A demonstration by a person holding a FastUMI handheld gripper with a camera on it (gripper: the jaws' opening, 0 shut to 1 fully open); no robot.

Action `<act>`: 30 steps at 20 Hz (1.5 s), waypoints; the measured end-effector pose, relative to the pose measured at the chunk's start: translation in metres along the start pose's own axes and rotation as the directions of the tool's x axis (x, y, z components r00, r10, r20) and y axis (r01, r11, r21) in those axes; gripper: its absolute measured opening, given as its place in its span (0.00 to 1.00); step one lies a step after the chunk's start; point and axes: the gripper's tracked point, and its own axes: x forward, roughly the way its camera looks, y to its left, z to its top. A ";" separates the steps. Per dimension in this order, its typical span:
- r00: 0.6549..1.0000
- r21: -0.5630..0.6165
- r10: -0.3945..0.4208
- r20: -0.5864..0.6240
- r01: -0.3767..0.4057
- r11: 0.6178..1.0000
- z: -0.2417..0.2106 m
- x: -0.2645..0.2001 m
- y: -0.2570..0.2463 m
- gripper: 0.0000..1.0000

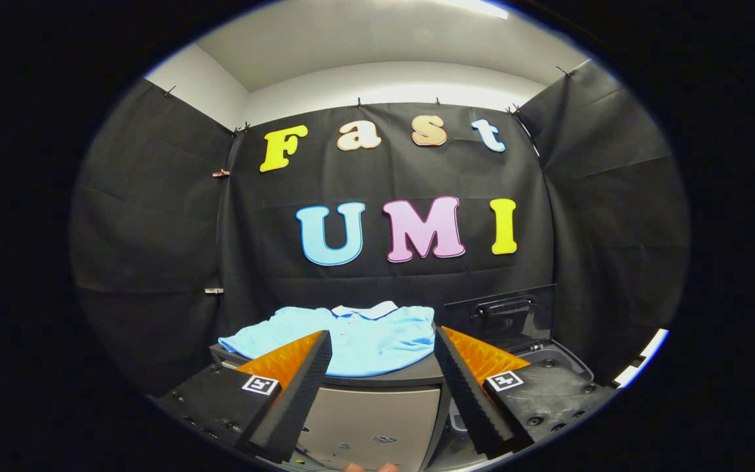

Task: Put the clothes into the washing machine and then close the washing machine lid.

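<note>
The jaws are seen spread wide, with nothing held between them; the gripper [383,344] is raised in front of a low cabinet, its two fingers angled toward each other at their tips. Just beyond the fingertips, and framed by the gap between them, a light blue polo shirt [351,337] with a white collar is laid flat on the dark top of the cabinet [377,379]. The shirt is spread across most of that top, one sleeve reaching out past the left finger. No contact between fingers and shirt is seen.

To the right of the shirt, behind the right finger, the washing machine's lid [505,314] is stood open and upright, dark, with a handle near its upper edge. The washing machine [564,357] itself is partly hidden by the right finger, and only a part of its rounded rim is seen. The cabinet's pale front panel [371,419] is seen below, between the fingers.
</note>
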 end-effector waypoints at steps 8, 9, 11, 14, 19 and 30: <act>1.000 -0.008 -0.004 0.000 0.004 1.000 -0.002 -0.002 0.005 0.99; 1.000 -0.007 -0.003 -0.001 0.003 1.000 -0.002 -0.002 0.006 0.99; 1.000 -0.005 -0.002 0.001 0.002 1.000 -0.002 -0.004 0.007 0.99; 1.000 -0.003 -0.003 -0.002 0.003 1.000 -0.004 -0.005 0.009 0.99; 1.000 0.006 0.000 -0.005 0.000 1.000 -0.004 -0.007 0.015 0.99; 0.999 0.016 0.033 -0.011 -0.032 0.999 -0.008 -0.003 0.039 0.99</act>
